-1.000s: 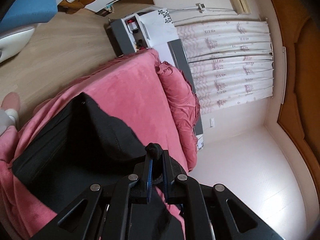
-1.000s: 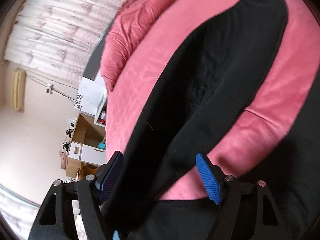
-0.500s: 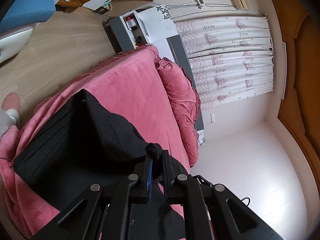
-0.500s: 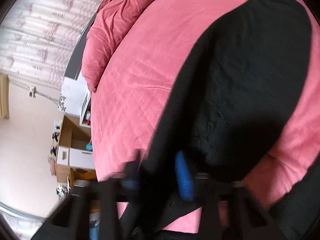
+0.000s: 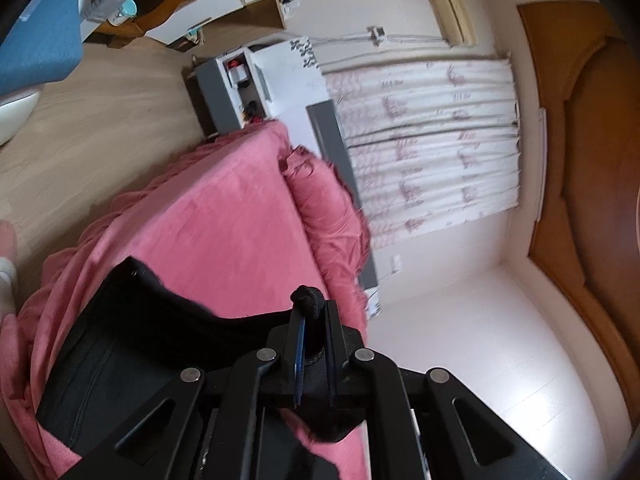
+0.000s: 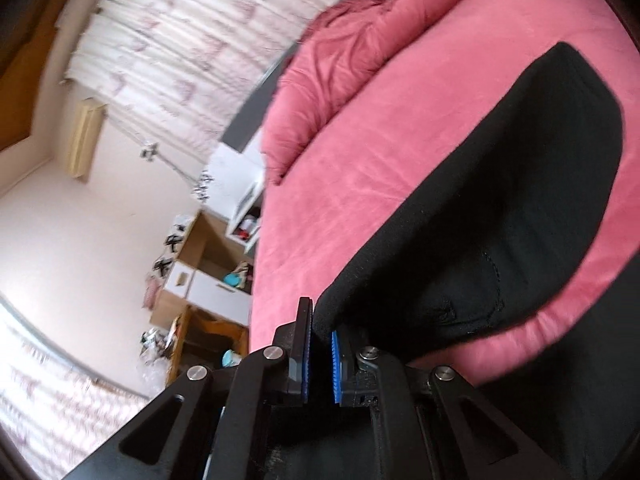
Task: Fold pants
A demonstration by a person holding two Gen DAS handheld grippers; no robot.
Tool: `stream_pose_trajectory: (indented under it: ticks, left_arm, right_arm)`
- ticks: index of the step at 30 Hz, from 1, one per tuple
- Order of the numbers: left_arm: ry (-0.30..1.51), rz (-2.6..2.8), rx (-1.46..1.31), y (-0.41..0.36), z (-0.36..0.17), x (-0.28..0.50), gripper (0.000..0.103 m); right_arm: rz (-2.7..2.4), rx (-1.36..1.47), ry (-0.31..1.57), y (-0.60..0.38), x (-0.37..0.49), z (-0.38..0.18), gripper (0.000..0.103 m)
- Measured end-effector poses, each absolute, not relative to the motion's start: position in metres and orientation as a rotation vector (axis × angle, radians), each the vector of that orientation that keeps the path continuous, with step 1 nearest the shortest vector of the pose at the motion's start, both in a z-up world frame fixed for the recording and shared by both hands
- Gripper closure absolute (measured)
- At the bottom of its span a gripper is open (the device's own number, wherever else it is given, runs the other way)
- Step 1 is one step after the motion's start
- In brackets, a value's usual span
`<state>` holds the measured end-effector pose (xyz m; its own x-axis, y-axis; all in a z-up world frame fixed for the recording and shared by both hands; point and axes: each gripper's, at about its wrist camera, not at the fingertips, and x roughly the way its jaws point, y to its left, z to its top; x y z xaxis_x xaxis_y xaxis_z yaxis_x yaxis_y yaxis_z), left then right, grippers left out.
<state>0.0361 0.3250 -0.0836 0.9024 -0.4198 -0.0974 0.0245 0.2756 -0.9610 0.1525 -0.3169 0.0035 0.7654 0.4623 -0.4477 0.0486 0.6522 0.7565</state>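
**Inspector:** Bedroom first, by the left wrist view. What do you have?

**Operator:** Pink plush bedspread over the bed, wooden floor beside it, patterned white curtain behind. My left gripper is clamped on a bunched edge of the black fabric pants; a knob of cloth pokes out above the pads. From that pinch the garment hangs down to the bedspread, with one corner standing up towards the floor side.

**Inspector:** And the right wrist view?

**Operator:** Same bedspread, with a ruffled pink pillow at the head. My right gripper has its blue pads pressed on the thick edge of the pants. The cloth runs away from the pads across the bed as a long dark panel, with stitching visible near the pinch.

**Inspector:** Which step is this?

**Operator:** By my judgement, the lift before a fold: both edges are gripped and the fold is not yet laid.

**Inspector:** What does the next move require?

**Operator:** Both grips kept level and taut, carrying the held edge over the panel lying on the bed, matching edges before release. Uneven hands would skew the fold.
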Motion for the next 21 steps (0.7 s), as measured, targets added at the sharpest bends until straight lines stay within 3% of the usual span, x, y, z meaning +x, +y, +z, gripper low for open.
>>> stream_pose_trajectory:
  ticks: [10, 21]
  left_arm:
    - [0.427, -0.231, -1.349, 0.334, -0.134, -0.007, 0.095]
    - [0.577, -0.103, -1.347, 0.329, -0.190, -0.028, 0.094]
  right_arm:
    - [0.245, 0.839, 0.750, -0.314, 0.047, -0.058, 0.095]
    - [0.152, 0.886, 0.885, -0.316, 0.024, -0.148, 0.095]
